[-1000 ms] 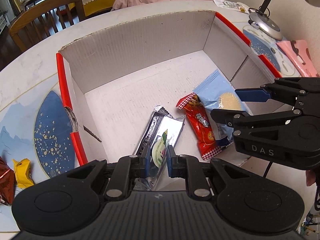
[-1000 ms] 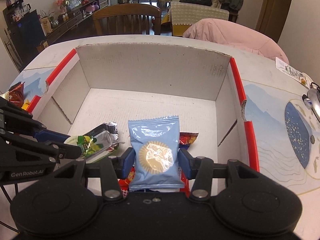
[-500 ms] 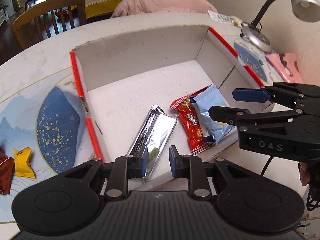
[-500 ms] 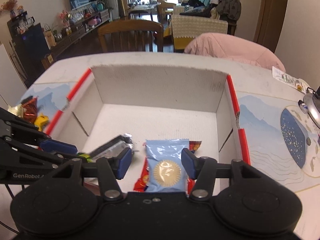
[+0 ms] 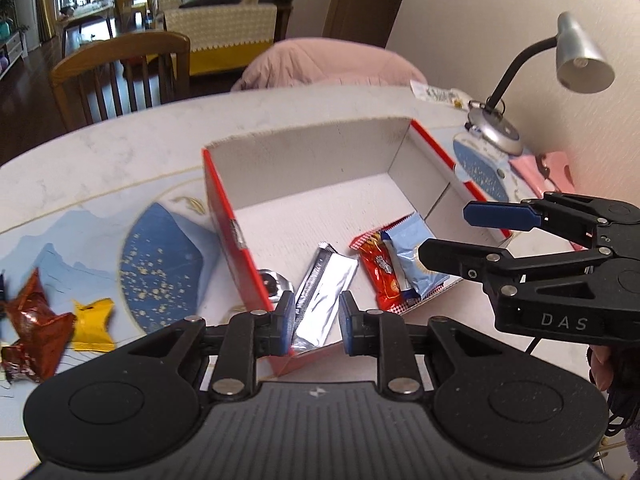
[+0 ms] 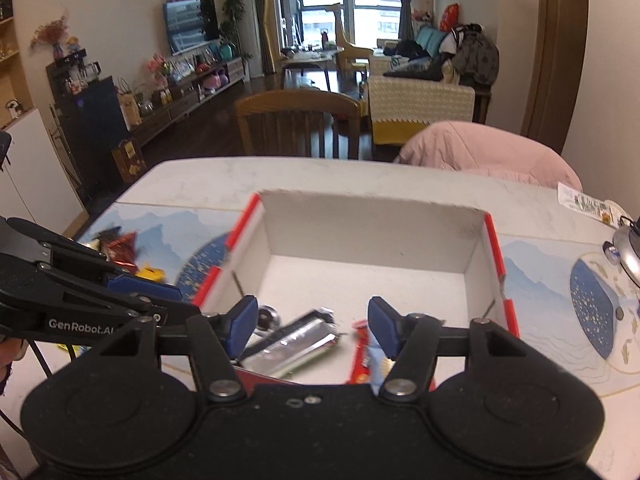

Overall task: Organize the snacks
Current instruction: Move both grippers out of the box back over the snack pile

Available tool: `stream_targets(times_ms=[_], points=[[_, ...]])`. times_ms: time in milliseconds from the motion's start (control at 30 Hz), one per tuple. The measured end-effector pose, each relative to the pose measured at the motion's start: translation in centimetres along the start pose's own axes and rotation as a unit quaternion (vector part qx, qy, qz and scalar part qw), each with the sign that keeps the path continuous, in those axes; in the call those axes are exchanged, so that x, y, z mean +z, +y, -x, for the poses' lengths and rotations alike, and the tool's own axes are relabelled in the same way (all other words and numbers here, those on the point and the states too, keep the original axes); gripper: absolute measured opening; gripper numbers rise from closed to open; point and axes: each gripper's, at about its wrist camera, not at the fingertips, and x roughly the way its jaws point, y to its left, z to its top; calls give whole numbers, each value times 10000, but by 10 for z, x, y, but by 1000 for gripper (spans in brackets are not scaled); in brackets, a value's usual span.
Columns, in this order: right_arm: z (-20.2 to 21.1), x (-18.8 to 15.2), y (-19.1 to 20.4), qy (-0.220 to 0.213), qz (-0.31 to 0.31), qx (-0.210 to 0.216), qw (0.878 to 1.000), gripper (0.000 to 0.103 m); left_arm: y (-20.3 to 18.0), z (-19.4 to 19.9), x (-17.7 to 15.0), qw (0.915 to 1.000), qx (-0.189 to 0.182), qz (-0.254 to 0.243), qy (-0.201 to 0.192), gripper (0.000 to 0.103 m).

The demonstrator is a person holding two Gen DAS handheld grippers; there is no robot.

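The marble-patterned bench [image 5: 120, 152] carries a red-edged white cardboard box [image 5: 320, 160]. At its near edge lie a silver foil bar [image 5: 326, 292], a red packet [image 5: 380, 272] and a pale-blue biscuit packet [image 5: 412, 256], released there. The right hand-held gripper [image 6: 312, 326], jaws just opening, and the left hand-held gripper [image 5: 314, 316] stand apart, empty; crinkled wrapped sweets [image 5: 36, 320] wait near the bench's left edge.

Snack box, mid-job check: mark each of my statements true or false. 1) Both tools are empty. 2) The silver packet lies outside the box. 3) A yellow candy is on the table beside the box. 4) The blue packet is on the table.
1) True: neither the left tool nor the right tool holds anything.
2) False: the silver packet lies inside the box.
3) True: the yellow candy sits on the table, next to a red-brown wrapper.
4) False: the blue packet lies in the box, beside the red packet.
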Motion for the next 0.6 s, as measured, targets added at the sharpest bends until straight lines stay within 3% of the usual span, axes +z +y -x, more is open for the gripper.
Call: stream_targets(times_ms=[133,267,500,600], points=[[8,4,18,-111,3,76,9999,62,14,19,-6,9998,12,78,-173,27],[12,7,37,-208,-27,146,9997,77,31,38,-14,9993,75,153,-347,27],[10,11,76,-272,55,337,9990,79,62,69,-29,9977,135,311,-580,31],[8,11,93,-261,78,426,9987,79,78,80,-39,9965,202,431,-685,54]])
